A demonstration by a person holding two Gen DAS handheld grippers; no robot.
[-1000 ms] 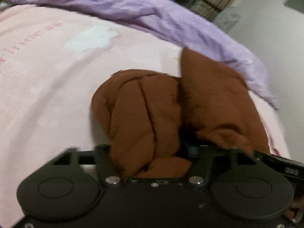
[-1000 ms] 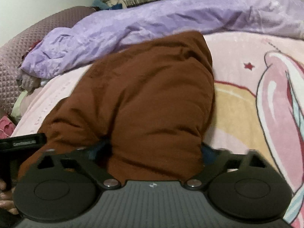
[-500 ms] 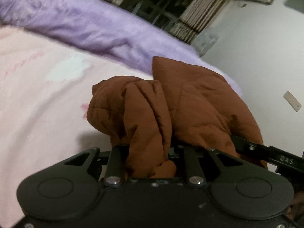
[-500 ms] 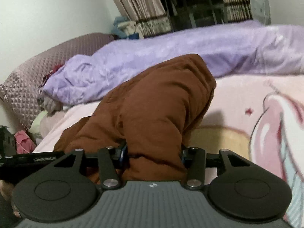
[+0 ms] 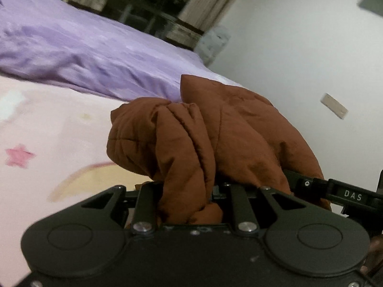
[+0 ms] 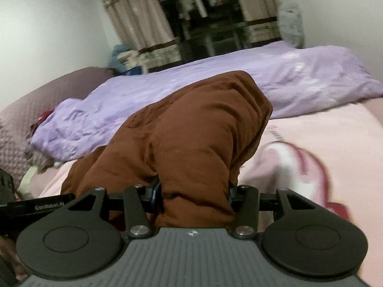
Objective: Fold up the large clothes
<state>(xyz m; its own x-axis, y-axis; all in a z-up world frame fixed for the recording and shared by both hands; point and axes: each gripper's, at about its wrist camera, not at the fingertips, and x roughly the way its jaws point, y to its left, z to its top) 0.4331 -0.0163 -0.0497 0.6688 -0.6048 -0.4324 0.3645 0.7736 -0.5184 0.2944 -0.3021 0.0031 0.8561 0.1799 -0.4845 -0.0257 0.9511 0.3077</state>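
**Brown padded garment gripped at both ends above the bed**

The left gripper (image 5: 189, 198) is clamped on a narrow bunched fold of the brown padded garment (image 5: 215, 138); the cloth swells out ahead of its fingers and hangs over the pink blanket (image 5: 47, 131). The right gripper (image 6: 194, 198) grips a thicker wad of the same garment (image 6: 198, 129), which rises in front of its fingers. Beyond both, the purple duvet (image 6: 215, 81) borders the blanket's far edge; bare blanket lies open beside each gripper.
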